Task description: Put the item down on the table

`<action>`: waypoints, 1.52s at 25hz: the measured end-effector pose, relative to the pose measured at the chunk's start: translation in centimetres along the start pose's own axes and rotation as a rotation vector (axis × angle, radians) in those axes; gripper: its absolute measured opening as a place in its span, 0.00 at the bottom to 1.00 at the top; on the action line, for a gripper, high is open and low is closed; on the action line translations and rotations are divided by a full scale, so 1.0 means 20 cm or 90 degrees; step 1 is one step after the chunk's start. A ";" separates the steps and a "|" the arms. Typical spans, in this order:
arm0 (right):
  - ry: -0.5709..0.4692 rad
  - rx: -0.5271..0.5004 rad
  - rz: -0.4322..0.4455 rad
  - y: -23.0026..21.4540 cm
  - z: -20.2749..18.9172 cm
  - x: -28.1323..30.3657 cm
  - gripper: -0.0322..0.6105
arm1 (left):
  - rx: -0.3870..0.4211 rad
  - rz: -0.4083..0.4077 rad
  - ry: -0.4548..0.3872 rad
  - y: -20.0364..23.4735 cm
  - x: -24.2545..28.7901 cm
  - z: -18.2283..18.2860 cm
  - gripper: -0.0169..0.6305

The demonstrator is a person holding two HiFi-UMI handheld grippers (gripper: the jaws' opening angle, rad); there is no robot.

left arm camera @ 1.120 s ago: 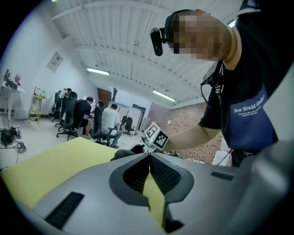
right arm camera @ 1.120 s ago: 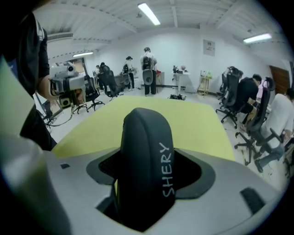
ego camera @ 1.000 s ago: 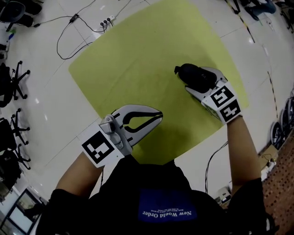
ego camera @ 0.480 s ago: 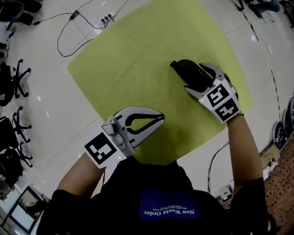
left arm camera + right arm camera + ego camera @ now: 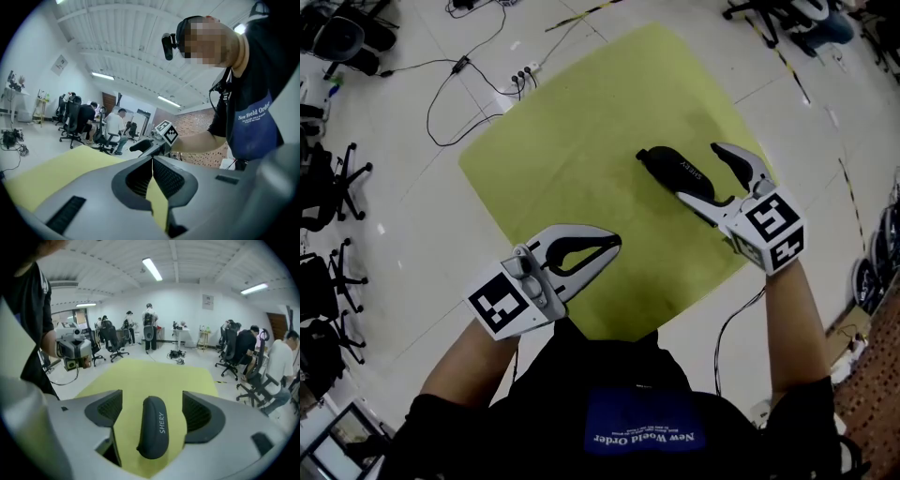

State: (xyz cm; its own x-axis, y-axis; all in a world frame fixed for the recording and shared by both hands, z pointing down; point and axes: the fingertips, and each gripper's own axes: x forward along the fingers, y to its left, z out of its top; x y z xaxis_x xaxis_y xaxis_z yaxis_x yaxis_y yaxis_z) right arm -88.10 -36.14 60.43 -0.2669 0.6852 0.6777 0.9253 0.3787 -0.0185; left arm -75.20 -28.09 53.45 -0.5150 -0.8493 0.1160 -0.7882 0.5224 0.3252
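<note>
Far left edge: black office chairs on pale floor tile. Upper left: cables running to a power strip.

Lower left: left gripper, clenched. Its own view shows the ribbed pads meeting at the tip with nothing between them. It hangs over the near corner of the worktop, which is a square with a yellow-green cover filling the middle of the frame.

Centre right: black case, long with rounded ends and pale lettering on its side. It lies flat on the yellow-green cover, toward the right side of the worktop.

Right: right gripper, released. Its jaws have just been opening and stand wide apart. The right gripper view shows the case lying lengthwise in the gap, with yellow cover visible on both sides between case and pads. Neither pad touches it.

Background of the gripper views: seated people at desks, more chairs, ceiling strip lights.
</note>
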 end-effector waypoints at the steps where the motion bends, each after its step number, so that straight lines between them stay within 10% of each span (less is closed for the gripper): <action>1: -0.026 0.017 0.000 0.01 0.06 -0.06 0.65 | 0.006 0.002 -0.008 -0.01 -0.02 0.05 0.03; 5: -0.137 0.069 0.013 0.09 0.32 -0.34 0.62 | 0.032 0.011 -0.029 -0.07 -0.09 0.26 0.03; 17: -0.358 0.075 0.016 0.45 0.63 -1.08 0.05 | 0.048 0.042 -0.086 -0.35 -0.29 0.73 0.03; 38: -0.439 0.183 0.059 0.63 0.56 -1.13 0.03 | 0.042 0.083 -0.106 -0.51 -0.40 0.73 0.03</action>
State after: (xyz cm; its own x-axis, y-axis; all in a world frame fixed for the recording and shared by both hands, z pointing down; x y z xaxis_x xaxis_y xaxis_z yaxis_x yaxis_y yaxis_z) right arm -73.33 -39.91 36.62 -0.3877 0.9203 0.0522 0.8702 0.3841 -0.3086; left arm -68.04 -25.55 35.52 -0.6578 -0.7532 -0.0048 -0.7292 0.6353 0.2543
